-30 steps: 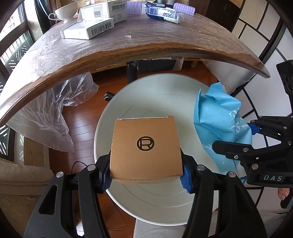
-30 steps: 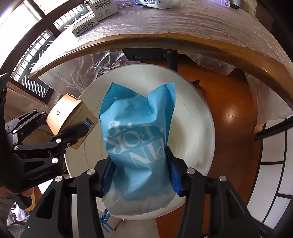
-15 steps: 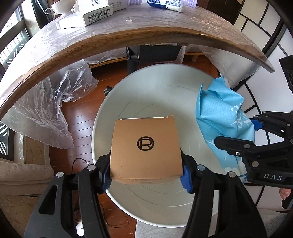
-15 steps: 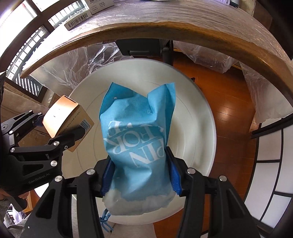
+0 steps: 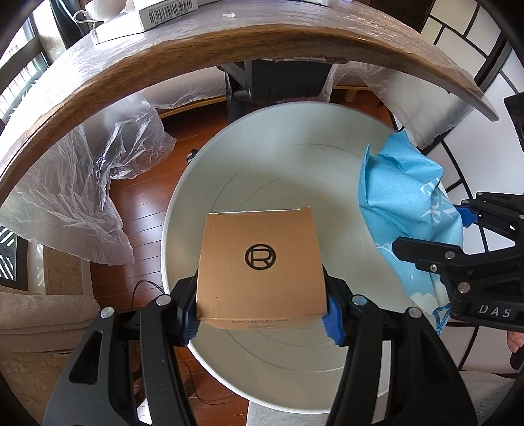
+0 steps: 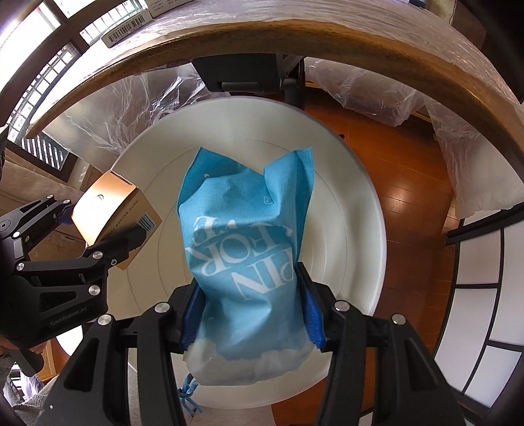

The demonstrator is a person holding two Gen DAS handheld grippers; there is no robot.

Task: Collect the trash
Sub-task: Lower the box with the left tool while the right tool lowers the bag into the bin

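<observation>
Below, item by item:

Left gripper (image 5: 262, 314): blue pads pinching a tan cardboard box (image 5: 262, 265) by its two sides; box flat-faced, square-cornered, matte, printed with a circled R, barcode on one side in the right wrist view. Held over the near half of the bin, clear of its rim.

Right gripper (image 6: 250, 318): blue pads pressed into a blue bag (image 6: 249, 249); bag soft, crumpled, fabric-like weave, white lettering, pale lower end, a blue cord hanging beneath. Held over the bin's middle, its two upper corners pointing toward the surface.

Bin (image 5: 294, 137): round, white, smooth plastic, faint rings inside, interior bare, mouth wide open beneath both loads. Stands on reddish plank floor (image 5: 144, 203).

Surface (image 5: 163, 68): wooden, rounded edge overhanging the bin's far rim, wrapped in clear crinkled film (image 5: 91, 183) that hangs in loose folds at both sides. White barcoded cartons (image 5: 163, 13) lie on top, well apart from the bin.

Open room: floor clear to the bin's right in the right wrist view; the two grippers near each other, not touching
</observation>
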